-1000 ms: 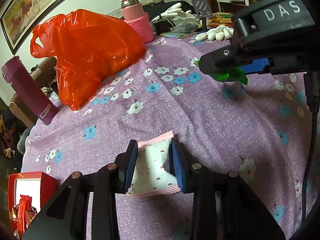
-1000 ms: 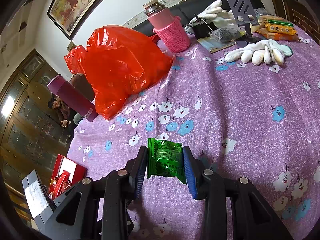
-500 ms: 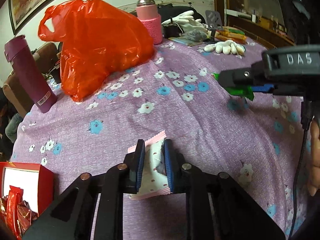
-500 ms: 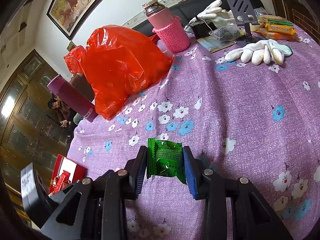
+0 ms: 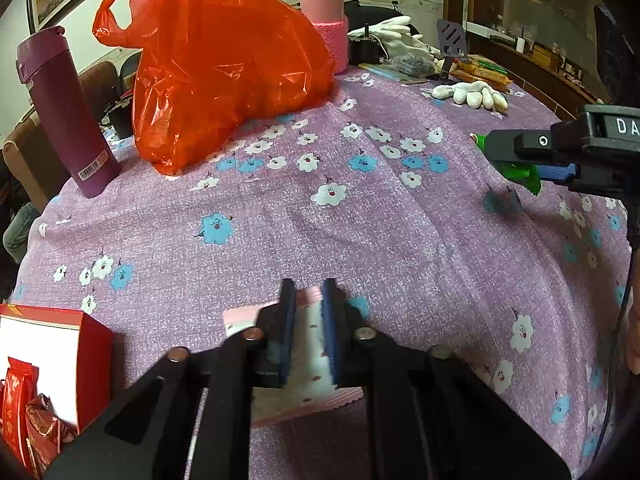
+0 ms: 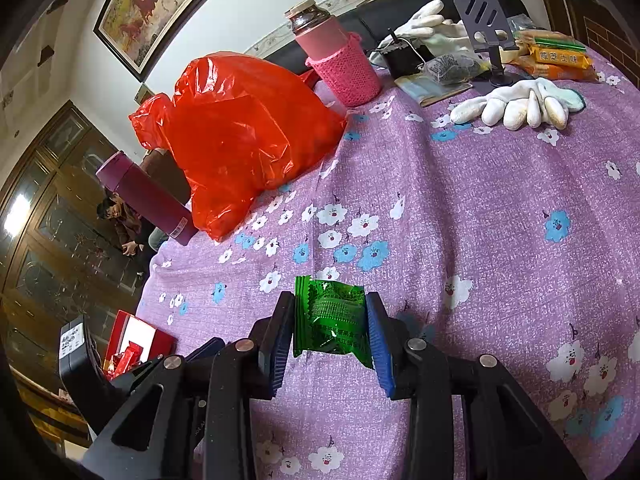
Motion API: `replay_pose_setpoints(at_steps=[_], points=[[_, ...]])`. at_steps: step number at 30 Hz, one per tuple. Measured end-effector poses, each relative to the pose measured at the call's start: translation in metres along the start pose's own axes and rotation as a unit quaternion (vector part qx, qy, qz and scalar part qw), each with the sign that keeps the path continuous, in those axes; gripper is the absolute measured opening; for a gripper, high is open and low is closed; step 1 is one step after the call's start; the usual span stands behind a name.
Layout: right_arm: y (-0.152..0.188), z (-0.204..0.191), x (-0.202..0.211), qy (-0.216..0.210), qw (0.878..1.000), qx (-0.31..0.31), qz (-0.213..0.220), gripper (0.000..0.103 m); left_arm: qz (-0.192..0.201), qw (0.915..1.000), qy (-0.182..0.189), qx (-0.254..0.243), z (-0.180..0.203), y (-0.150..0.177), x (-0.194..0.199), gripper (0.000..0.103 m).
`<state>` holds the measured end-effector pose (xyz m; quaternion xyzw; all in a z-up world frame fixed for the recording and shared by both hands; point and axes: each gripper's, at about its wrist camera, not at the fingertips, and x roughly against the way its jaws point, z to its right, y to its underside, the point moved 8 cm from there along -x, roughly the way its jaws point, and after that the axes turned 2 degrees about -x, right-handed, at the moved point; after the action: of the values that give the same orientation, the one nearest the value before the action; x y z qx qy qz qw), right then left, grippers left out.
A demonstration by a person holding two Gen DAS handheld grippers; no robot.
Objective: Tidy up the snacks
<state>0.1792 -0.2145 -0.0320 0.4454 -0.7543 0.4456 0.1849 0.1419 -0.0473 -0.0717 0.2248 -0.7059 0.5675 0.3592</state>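
Observation:
My left gripper (image 5: 308, 300) is shut on a pink-and-white snack packet (image 5: 310, 356), squeezed between its blue pads and held just over the purple flowered tablecloth (image 5: 360, 232). My right gripper (image 6: 330, 312) is shut on a green snack packet (image 6: 330, 316), held above the cloth; it also shows at the right of the left wrist view (image 5: 516, 170). A red box (image 5: 60, 344) with red-wrapped snacks stands at the lower left; it also shows in the right wrist view (image 6: 134, 340).
A big orange plastic bag (image 5: 224, 64), a maroon flask (image 5: 64, 112) and a pink-sleeved flask (image 5: 326, 20) stand at the back. White gloves (image 6: 516, 104), a phone stand (image 6: 486, 36) and orange snack packs (image 6: 560, 58) lie at the far right.
My left gripper has closed tighter on the pink packet, lifted it and drawn it back toward the red box. My right gripper holds the green packet in the same place.

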Motion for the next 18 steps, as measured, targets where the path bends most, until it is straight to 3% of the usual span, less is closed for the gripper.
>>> replay_pose_setpoints(at_steps=[12, 16, 18], points=[[0.001, -0.003, -0.001, -0.005, 1.0, 0.003, 0.002, 0.038, 0.026, 0.9996, 0.003, 0.013, -0.023, 0.005, 0.039, 0.0], [0.001, -0.003, -0.001, -0.006, 1.0, 0.002, 0.001, 0.038, 0.007, 0.9992, 0.016, 0.035, -0.027, 0.011, 0.039, 0.0], [0.001, -0.003, 0.0, -0.006, 1.0, 0.003, 0.002, 0.038, -0.004, 0.9981, 0.019, 0.058, -0.029, 0.015, 0.037, 0.007]])
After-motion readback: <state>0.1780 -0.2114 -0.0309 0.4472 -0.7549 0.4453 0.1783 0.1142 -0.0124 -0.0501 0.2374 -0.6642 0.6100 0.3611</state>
